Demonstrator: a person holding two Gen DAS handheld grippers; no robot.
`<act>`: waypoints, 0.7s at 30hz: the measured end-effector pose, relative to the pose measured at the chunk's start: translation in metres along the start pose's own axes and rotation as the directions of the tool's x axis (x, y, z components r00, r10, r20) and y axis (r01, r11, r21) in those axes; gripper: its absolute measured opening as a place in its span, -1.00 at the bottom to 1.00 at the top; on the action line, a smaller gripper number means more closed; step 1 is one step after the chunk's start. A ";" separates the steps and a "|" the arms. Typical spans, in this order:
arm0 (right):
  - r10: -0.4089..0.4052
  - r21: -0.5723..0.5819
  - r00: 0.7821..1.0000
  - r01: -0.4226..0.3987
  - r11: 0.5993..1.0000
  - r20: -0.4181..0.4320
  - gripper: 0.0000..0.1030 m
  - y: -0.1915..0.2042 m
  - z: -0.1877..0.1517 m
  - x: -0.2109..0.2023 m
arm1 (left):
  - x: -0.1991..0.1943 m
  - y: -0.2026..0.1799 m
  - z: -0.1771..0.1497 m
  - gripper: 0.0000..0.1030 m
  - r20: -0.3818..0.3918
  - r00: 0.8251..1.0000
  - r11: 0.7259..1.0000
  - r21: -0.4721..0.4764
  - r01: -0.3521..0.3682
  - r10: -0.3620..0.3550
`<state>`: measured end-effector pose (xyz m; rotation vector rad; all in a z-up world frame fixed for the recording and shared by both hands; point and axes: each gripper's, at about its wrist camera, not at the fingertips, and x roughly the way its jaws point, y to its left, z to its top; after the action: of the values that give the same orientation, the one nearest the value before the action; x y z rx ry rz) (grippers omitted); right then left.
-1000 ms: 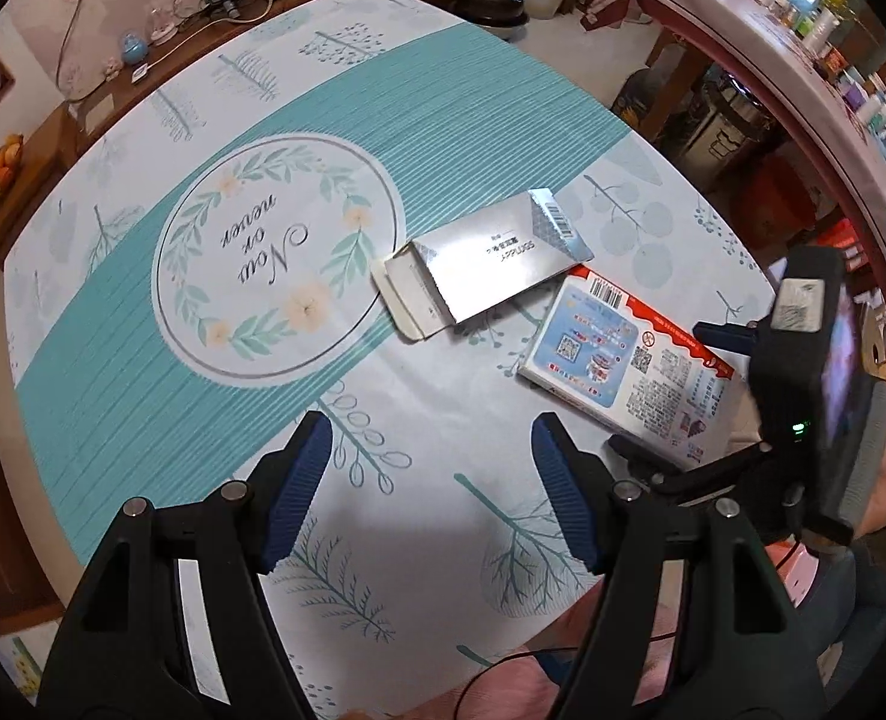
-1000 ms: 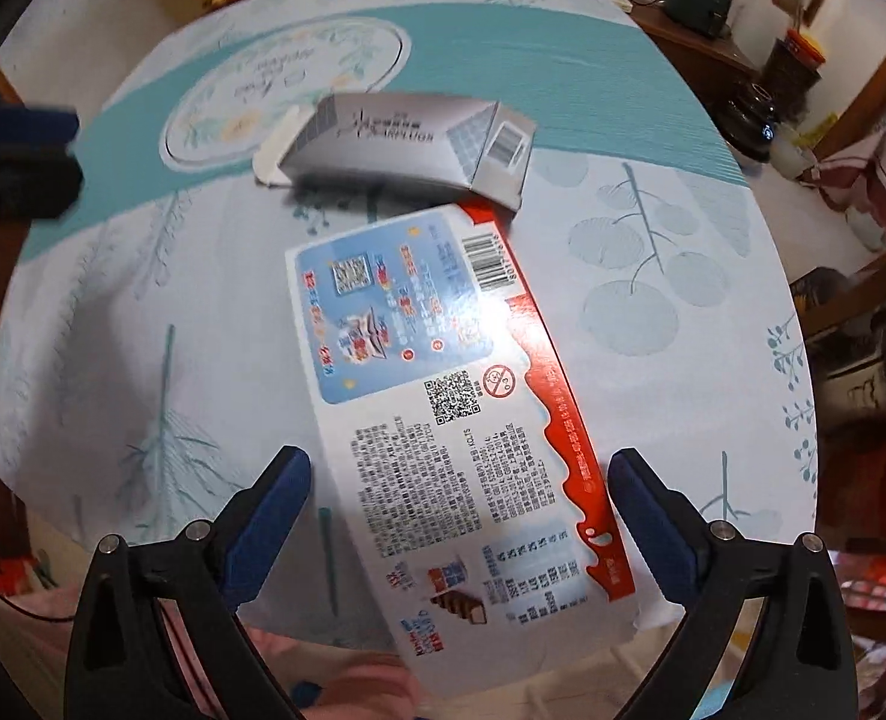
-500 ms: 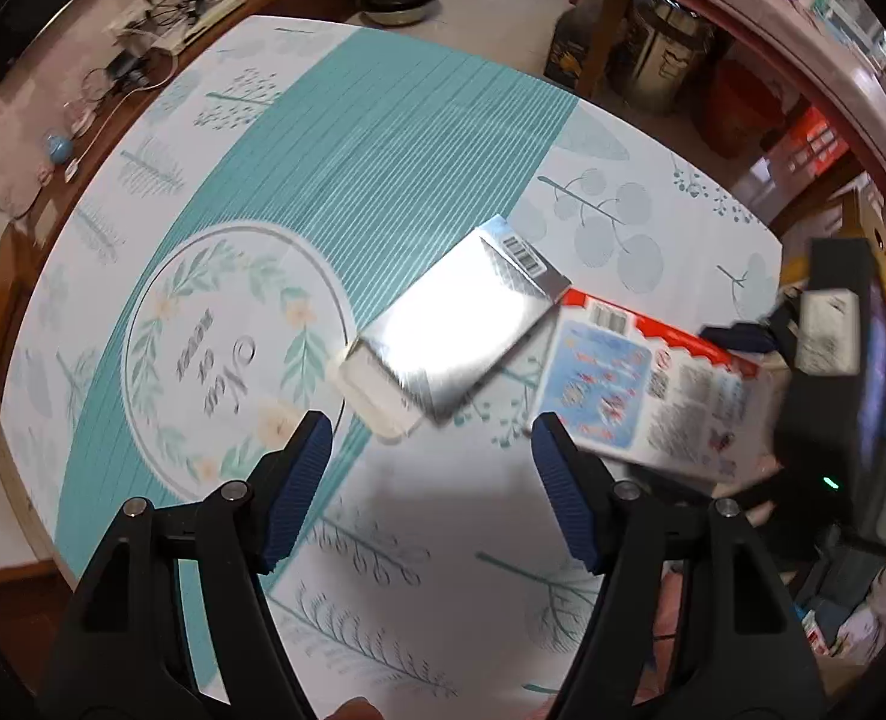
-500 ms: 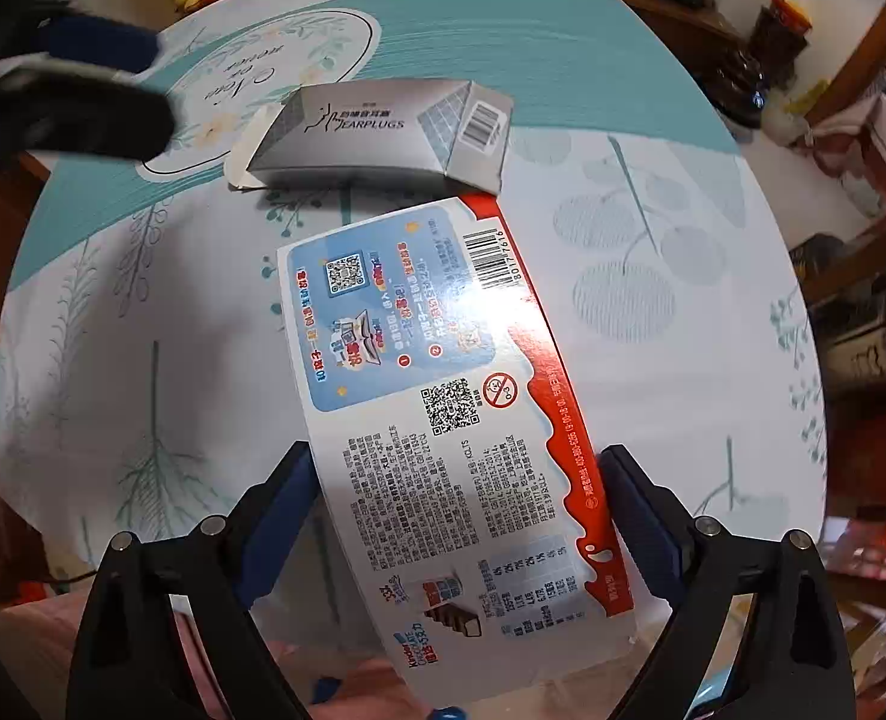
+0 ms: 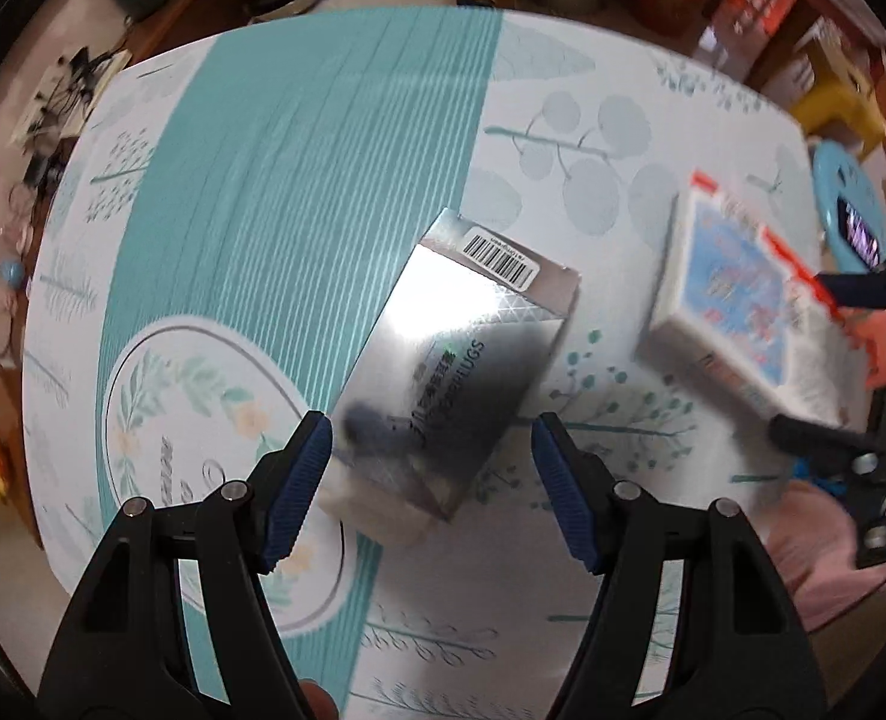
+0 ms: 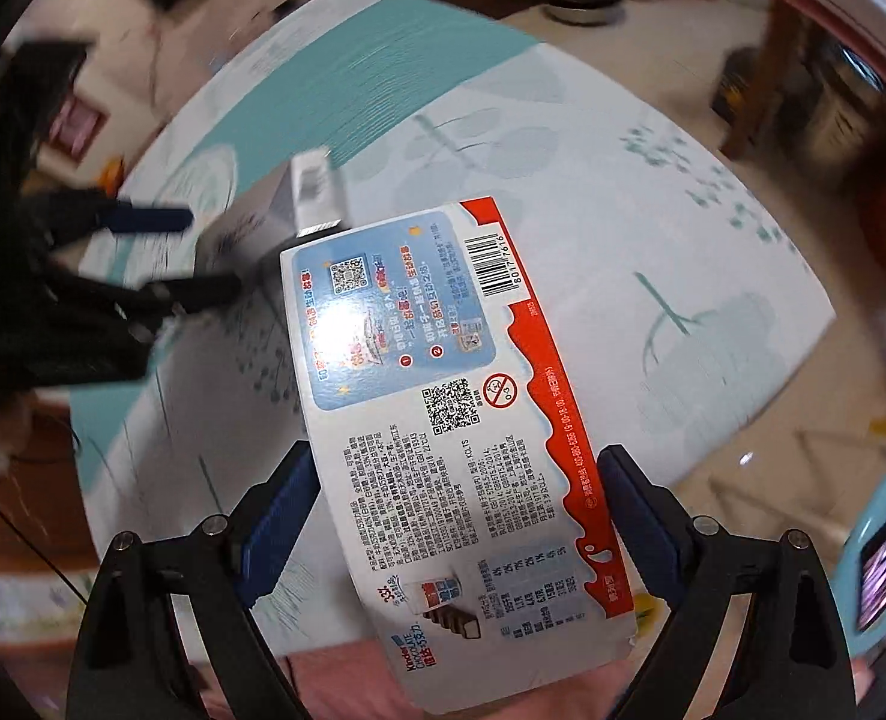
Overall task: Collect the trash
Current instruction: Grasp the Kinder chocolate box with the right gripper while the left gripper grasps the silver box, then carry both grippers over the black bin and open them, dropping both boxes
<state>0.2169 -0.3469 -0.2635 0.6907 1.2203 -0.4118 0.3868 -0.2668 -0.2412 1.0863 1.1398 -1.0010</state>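
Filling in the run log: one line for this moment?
left tool: open over silver earplugs box | right tool: shut on Kinder chocolate box | tablecloth

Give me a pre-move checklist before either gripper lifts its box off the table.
1. Left gripper straddles the silver earplug box: ok.
2. Left pads pressing on it: not ok, gaps on both sides.
3. Right gripper straddles the Kinder chocolate box: ok.
4. Right pads gripping its edges: ok, they sit against both edges.
5. The two boxes clear of each other: cannot tell, corners look close and blurred.
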 end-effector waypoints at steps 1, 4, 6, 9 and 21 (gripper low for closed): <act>0.004 0.026 1.000 -0.005 1.000 0.008 0.80 -0.002 0.000 -0.002 | 0.006 0.000 0.002 0.29 -0.009 1.000 1.000 0.010 -0.005 0.005; 0.010 0.087 1.000 -0.012 0.996 0.024 0.80 -0.010 -0.007 -0.005 | 0.016 0.000 0.008 0.29 -0.016 1.000 0.999 0.029 -0.020 0.021; 0.024 0.119 0.999 -0.027 0.992 0.029 0.80 -0.014 -0.013 -0.009 | 0.021 0.002 0.012 0.31 -0.024 1.000 1.000 0.026 -0.007 0.008; 0.034 0.141 0.999 -0.038 0.989 0.032 0.80 -0.016 -0.026 -0.009 | 0.025 0.009 0.018 0.31 -0.023 0.999 0.999 -0.002 0.033 -0.034; 0.059 0.183 0.997 -0.065 0.981 0.040 0.79 -0.021 -0.027 -0.003 | 0.021 0.012 0.008 0.27 -0.011 1.000 0.992 -0.123 0.025 -0.027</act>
<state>0.1837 -0.3444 -0.2708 0.8754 1.1344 -0.4870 0.4027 -0.2733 -0.2602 0.9830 1.2126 -0.9329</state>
